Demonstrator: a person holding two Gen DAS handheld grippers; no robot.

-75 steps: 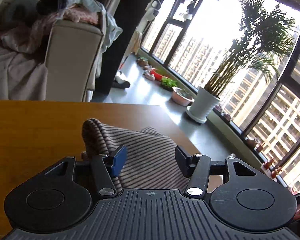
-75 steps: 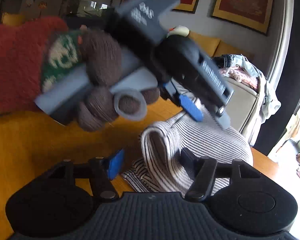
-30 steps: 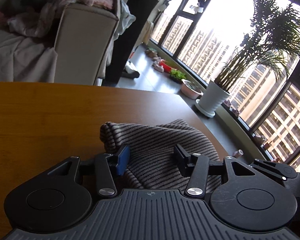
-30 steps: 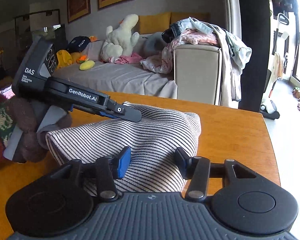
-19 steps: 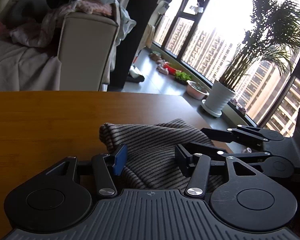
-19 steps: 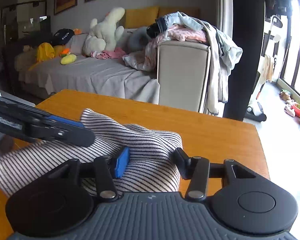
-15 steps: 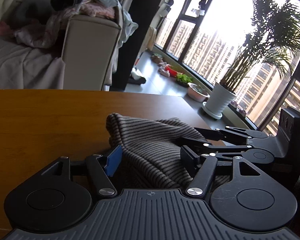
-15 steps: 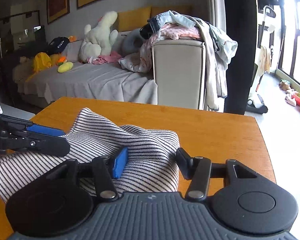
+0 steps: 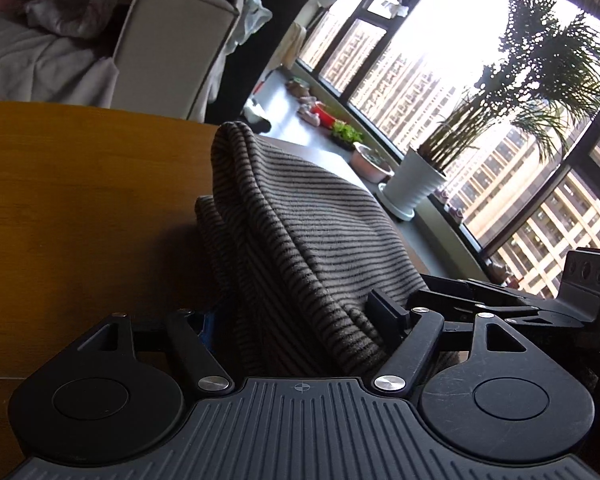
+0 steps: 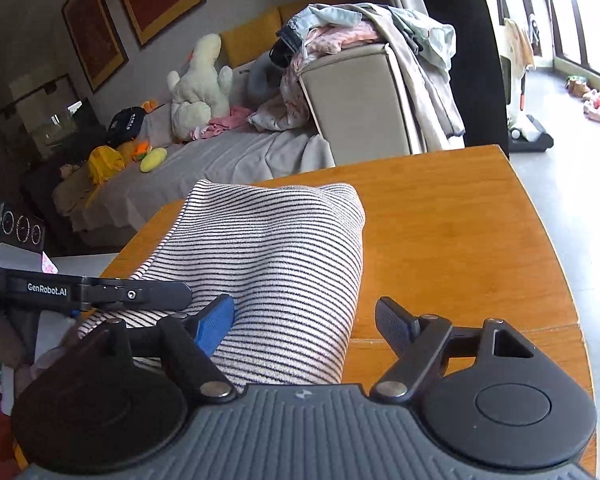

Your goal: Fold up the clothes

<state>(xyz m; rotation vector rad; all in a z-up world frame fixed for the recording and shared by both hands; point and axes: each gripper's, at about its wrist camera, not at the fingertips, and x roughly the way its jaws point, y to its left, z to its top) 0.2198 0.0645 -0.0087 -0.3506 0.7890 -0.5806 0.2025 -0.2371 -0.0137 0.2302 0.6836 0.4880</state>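
A: Where is the striped garment sitting?

B: It is bunched on the wooden desk, rising in a folded ridge toward 12 o'clock in the left wrist view. In the right wrist view the same striped garment runs from 6 o'clock up past the centre, with bare desk at 3 o'clock.

A: And the left hand-held gripper?

B: Its fingers stand apart with the cloth filling the gap between them. The blue pad at 8 o'clock is mostly buried under the fabric, so whether it presses the cloth is hard to judge. From the right wrist view the left hand-held gripper reaches in from 9 o'clock, its tip over the stripes.

A: The right one?

B: The right hand-held gripper is spread wide. Its blue pad touches the garment's edge; the black finger at 4 o'clock stands clear over the desk. In the left wrist view the right hand-held gripper comes in from 3 o'clock against the cloth.

A: Behind?

B: A sofa heaped with clothes, and a potted palm by the window.
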